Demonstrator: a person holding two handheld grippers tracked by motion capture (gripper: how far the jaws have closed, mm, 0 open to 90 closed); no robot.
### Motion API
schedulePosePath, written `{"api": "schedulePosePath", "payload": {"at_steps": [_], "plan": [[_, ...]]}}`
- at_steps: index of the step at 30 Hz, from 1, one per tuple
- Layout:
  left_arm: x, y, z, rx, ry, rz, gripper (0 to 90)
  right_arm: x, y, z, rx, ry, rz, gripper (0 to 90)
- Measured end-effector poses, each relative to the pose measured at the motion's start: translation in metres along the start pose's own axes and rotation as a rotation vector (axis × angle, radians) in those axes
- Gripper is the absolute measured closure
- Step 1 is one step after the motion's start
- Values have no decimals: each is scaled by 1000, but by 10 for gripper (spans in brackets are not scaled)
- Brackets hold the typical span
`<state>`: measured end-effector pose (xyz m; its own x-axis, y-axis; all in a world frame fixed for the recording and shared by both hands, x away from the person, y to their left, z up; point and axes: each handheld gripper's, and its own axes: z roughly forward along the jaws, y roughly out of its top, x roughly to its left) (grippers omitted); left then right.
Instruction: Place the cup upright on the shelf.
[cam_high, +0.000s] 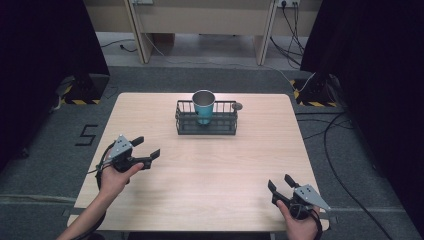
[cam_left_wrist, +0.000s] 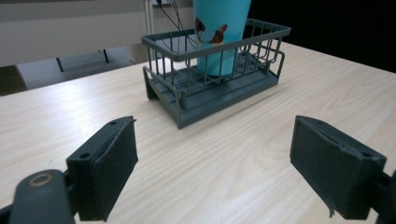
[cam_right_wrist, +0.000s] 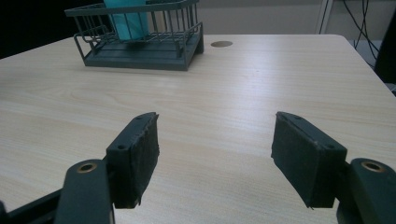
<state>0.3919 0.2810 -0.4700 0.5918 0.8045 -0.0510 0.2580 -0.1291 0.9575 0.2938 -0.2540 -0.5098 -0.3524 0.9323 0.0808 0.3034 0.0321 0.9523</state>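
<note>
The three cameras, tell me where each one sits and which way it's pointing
High view: above the person's table edge, looking forward and down on the table; both forearms show, with left gripper and right gripper.
Left gripper view: rides the left gripper, facing the wire basket holding the teal cup; its open jaws show.
Right gripper view: rides the right gripper, facing across the table; its open jaws show.
All share the basket and cup.
</note>
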Motion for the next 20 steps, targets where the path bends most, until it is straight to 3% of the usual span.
{"api": "schedulePosePath", "payload": {"at_steps": [18, 20], "plan": [[10, -39, -35, -3, 41, -59, 143, -1, 0, 0, -20, -5, -14, 317], [9, -39, -36, -4, 37, -49, 143, -1, 0, 1, -21, -3, -15, 314]]}}
